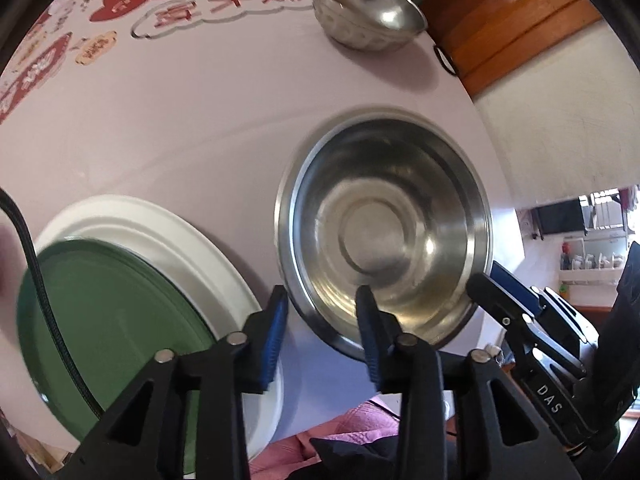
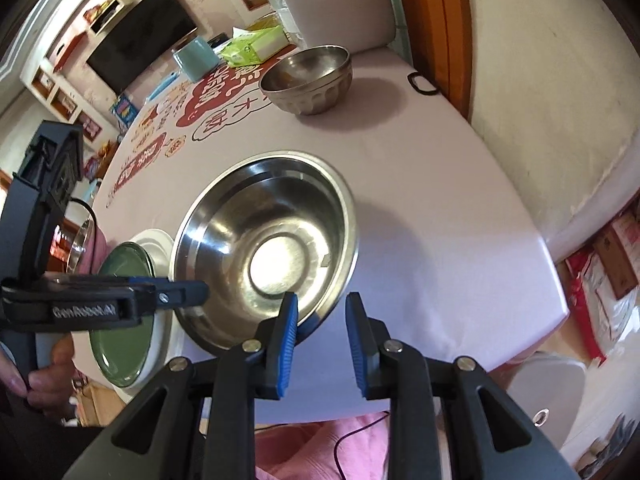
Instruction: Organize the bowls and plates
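A large steel bowl (image 1: 384, 232) (image 2: 264, 248) sits upright on the table's near side. My left gripper (image 1: 322, 300) (image 2: 196, 292) stands open astride its left rim, one finger outside and one inside. My right gripper (image 2: 322, 304) (image 1: 490, 276) is open astride the near right rim, and its pads do not press it. Left of the bowl a green plate (image 1: 100, 320) (image 2: 120, 344) lies on a white plate (image 1: 180, 240) (image 2: 154, 242). A smaller steel bowl (image 1: 368, 12) (image 2: 308, 76) stands at the far side.
The table (image 2: 440, 200) has a pale cloth with red printed characters at the far left. A black loop (image 2: 422, 84) lies near the far right edge. A teal box (image 2: 196, 60) and a green packet (image 2: 256, 44) stand at the back. The table edge runs close on the right.
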Demonstrator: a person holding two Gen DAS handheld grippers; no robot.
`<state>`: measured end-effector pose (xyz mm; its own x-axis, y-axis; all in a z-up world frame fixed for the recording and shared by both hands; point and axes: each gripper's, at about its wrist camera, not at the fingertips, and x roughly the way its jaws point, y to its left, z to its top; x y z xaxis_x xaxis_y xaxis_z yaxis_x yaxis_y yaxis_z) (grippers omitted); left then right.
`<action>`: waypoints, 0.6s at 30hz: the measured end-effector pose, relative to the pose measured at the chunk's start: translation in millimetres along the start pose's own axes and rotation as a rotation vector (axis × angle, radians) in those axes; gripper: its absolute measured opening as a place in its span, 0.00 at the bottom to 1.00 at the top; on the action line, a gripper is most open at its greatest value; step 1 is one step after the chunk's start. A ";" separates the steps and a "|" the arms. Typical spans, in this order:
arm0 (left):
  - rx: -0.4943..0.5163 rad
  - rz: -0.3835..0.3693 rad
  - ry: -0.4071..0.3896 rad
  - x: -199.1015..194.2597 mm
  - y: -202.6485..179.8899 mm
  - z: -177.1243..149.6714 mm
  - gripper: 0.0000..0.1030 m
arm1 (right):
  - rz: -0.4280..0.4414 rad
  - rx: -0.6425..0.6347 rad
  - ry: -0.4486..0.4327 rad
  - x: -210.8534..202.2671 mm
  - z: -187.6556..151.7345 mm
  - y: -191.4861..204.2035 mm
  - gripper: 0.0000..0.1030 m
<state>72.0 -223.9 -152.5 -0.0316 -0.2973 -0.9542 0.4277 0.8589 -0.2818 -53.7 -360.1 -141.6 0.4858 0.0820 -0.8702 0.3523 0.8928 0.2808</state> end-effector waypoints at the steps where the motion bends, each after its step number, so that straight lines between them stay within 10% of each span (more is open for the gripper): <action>1: -0.007 0.009 -0.009 -2.8 0.5 3.1 0.41 | 0.004 -0.005 0.001 -1.2 3.3 -3.0 0.33; 18: -0.133 0.009 -0.277 -79.3 9.3 15.3 0.62 | 0.099 -0.189 -0.091 -15.8 78.0 12.9 0.48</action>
<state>92.3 -198.7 -78.0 0.2273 -0.3760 -0.8983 0.3046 0.9036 -0.3011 5.6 -384.3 -92.7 0.5834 0.1405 -0.8000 0.1479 0.9501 0.2748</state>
